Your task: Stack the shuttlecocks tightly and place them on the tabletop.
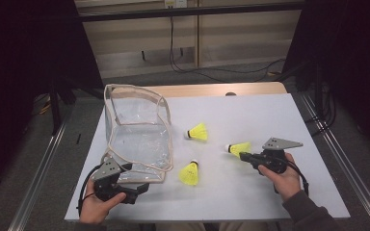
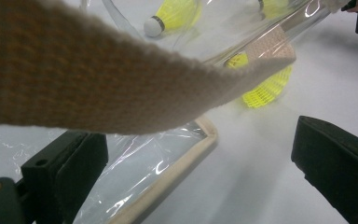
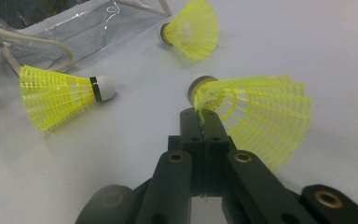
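A clear plastic bag (image 1: pixel 137 130) with beige trim stands open on the left of the white table (image 1: pixel 250 197). Three yellow shuttlecocks lie to its right. My right gripper (image 1: pixel 244 155) (image 3: pixel 204 116) is shut on the skirt edge of the rightmost shuttlecock (image 1: pixel 240 147) (image 3: pixel 256 116), near its cork. My left gripper (image 1: pixel 143 186) (image 2: pixel 200 149) is open at the bag's near edge, its jaws straddling the trimmed bottom corner (image 2: pixel 177 172) without pressing on it. A beige strap (image 2: pixel 98 79) of the bag crosses close before the left gripper's camera.
One free shuttlecock (image 1: pixel 197 132) (image 3: pixel 191 28) lies mid-table right of the bag. Another (image 1: pixel 190 173) (image 3: pixel 58 95) (image 2: pixel 265 88) lies by the bag's near right corner. Metal rails run along both table sides; cables lie on the floor beyond the far edge.
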